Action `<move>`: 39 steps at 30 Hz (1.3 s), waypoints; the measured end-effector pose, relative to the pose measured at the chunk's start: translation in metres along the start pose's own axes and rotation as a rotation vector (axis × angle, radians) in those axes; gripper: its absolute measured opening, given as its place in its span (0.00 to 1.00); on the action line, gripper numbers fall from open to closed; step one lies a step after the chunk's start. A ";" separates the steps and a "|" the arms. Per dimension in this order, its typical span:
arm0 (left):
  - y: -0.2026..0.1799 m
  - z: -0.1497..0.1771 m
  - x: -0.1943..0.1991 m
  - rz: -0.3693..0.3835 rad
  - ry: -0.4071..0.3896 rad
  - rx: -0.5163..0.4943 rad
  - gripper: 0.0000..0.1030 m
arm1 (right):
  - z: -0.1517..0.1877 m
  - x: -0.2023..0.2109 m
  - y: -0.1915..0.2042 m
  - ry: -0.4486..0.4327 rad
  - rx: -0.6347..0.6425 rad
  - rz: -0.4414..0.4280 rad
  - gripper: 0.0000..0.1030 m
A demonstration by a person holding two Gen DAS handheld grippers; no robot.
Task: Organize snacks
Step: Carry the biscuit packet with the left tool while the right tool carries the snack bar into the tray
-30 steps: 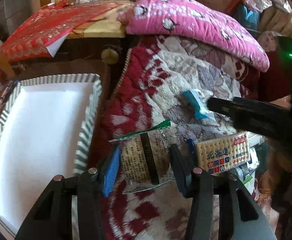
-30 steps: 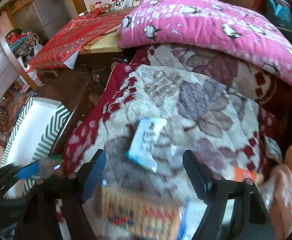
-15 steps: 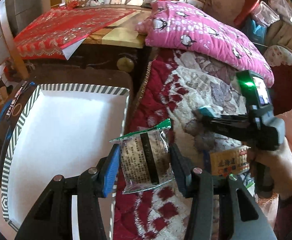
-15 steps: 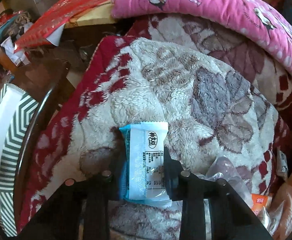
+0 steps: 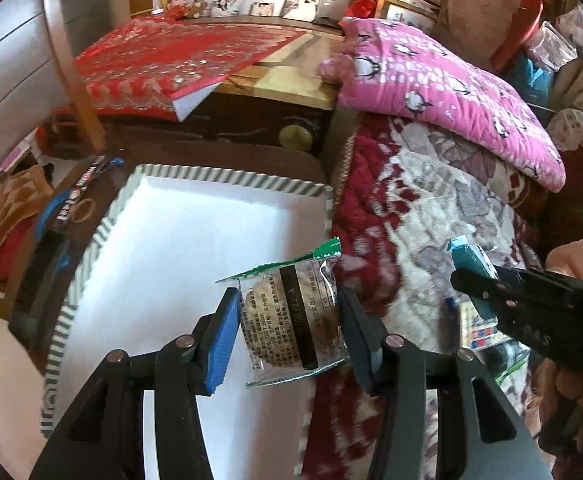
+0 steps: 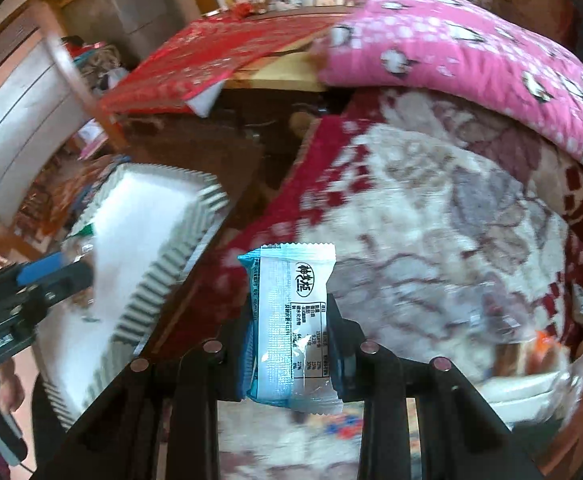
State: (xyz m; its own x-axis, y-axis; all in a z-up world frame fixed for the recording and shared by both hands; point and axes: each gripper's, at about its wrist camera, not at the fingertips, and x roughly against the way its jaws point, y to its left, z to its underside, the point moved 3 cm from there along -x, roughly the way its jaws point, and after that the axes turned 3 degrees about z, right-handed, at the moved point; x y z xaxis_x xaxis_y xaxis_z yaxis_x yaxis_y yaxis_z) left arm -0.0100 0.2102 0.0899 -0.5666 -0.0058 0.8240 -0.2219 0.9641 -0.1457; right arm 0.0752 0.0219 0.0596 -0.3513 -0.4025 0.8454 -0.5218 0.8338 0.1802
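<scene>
Left gripper (image 5: 287, 322): clamps green-edged clear snack packet (image 5: 291, 320), over the striped white tray's (image 5: 227, 178) near right corner.
Right gripper (image 6: 289, 334): clamps blue-white snack packet (image 6: 291, 320), beside tray, above blanket (image 6: 451, 216).
Risk: slick wrappers may slip; early release lands outside tray.

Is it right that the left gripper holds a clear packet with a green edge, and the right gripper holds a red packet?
Not quite. The right gripper holds a light blue and white packet, not a red one, as the right wrist view shows. The left gripper does hold the clear packet with a green edge.
</scene>
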 end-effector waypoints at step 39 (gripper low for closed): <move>0.127 0.049 -0.037 -0.148 0.098 0.168 0.48 | 0.010 -0.095 0.185 0.148 0.241 -0.096 0.32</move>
State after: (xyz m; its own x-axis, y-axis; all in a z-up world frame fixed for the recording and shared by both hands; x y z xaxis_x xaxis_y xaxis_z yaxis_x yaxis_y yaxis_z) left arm -0.0557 0.3196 0.0142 -0.4400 -0.1103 0.8912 -0.4302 0.8970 -0.1014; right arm 0.0041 0.2102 0.0073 -0.1839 -0.4009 0.8975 -0.7229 0.6738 0.1528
